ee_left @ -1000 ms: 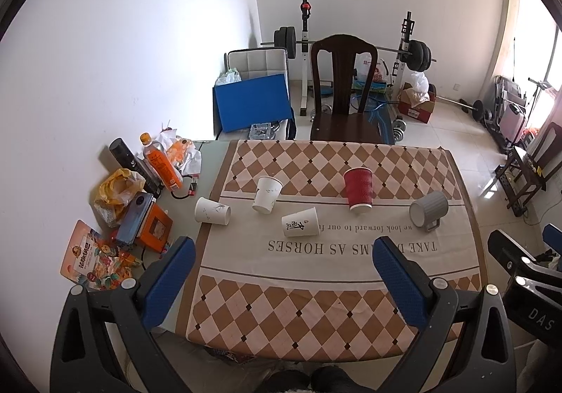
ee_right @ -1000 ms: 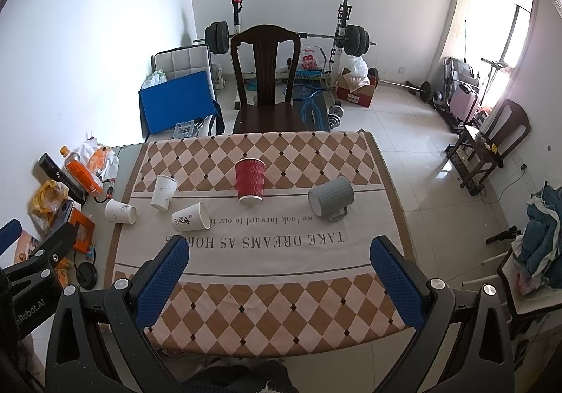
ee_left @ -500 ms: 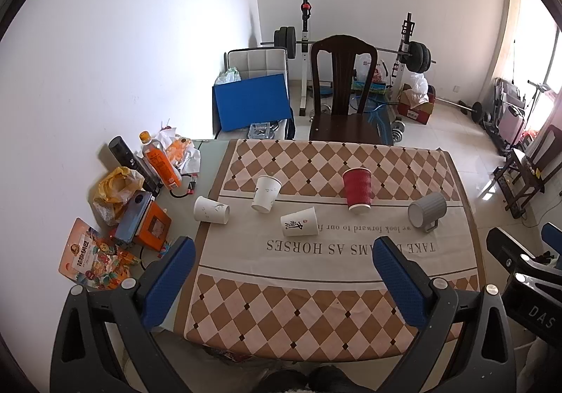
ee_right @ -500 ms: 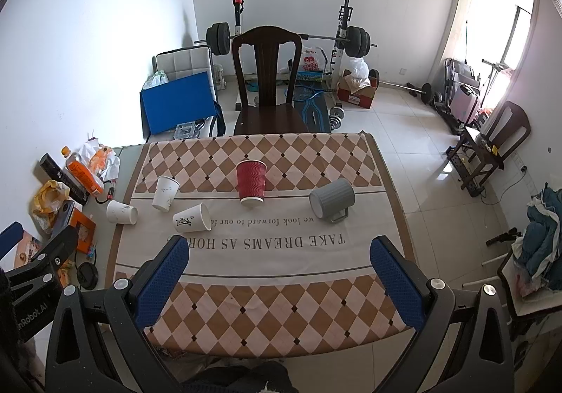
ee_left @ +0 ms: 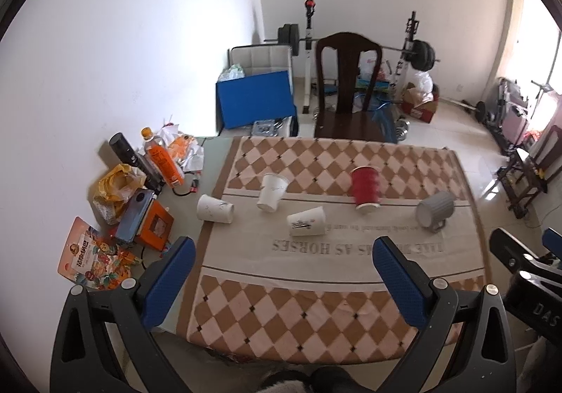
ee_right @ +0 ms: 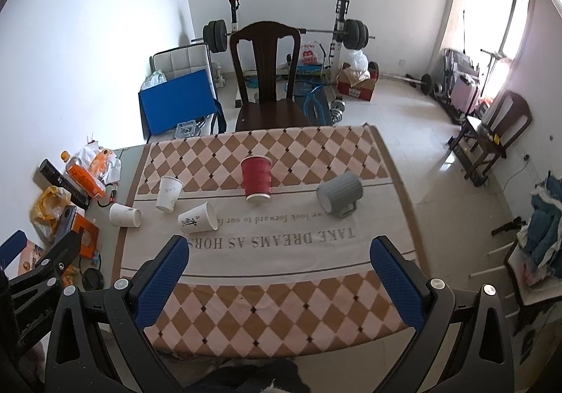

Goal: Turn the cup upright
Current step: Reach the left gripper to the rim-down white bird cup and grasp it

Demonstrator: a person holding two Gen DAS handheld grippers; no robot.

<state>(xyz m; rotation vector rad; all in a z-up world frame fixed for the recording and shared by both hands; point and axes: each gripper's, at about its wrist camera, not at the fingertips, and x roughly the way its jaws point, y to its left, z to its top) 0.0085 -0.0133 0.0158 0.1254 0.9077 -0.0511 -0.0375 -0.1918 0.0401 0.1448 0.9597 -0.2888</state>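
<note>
Several cups are on a checkered tablecloth (ee_left: pixel 316 305). A grey mug (ee_right: pixel 340 197) lies on its side at the right. A red paper cup (ee_right: pixel 256 179) stands upright in the middle. A white paper cup (ee_right: pixel 198 217) with black writing lies on its side. Another white cup (ee_right: pixel 169 193) stands upright, and a third white cup (ee_right: pixel 125 215) lies on its side off the cloth's left edge. My left gripper (ee_left: pixel 281 270) and right gripper (ee_right: pixel 279 270) are both open and empty, held high above the table's near edge, well short of the cups.
Clutter sits on the table's left side: an orange bottle (ee_left: pixel 162 157), a yellow bag (ee_left: pixel 116 182), a phone on an orange box (ee_left: pixel 147 221), a snack packet (ee_left: pixel 91 263). A dark wooden chair (ee_right: pixel 265 77) stands at the far side. Gym gear fills the room behind.
Both views have shifted slightly, with the table a little closer and lower in frame. The cups have not moved and both grippers remain open.
</note>
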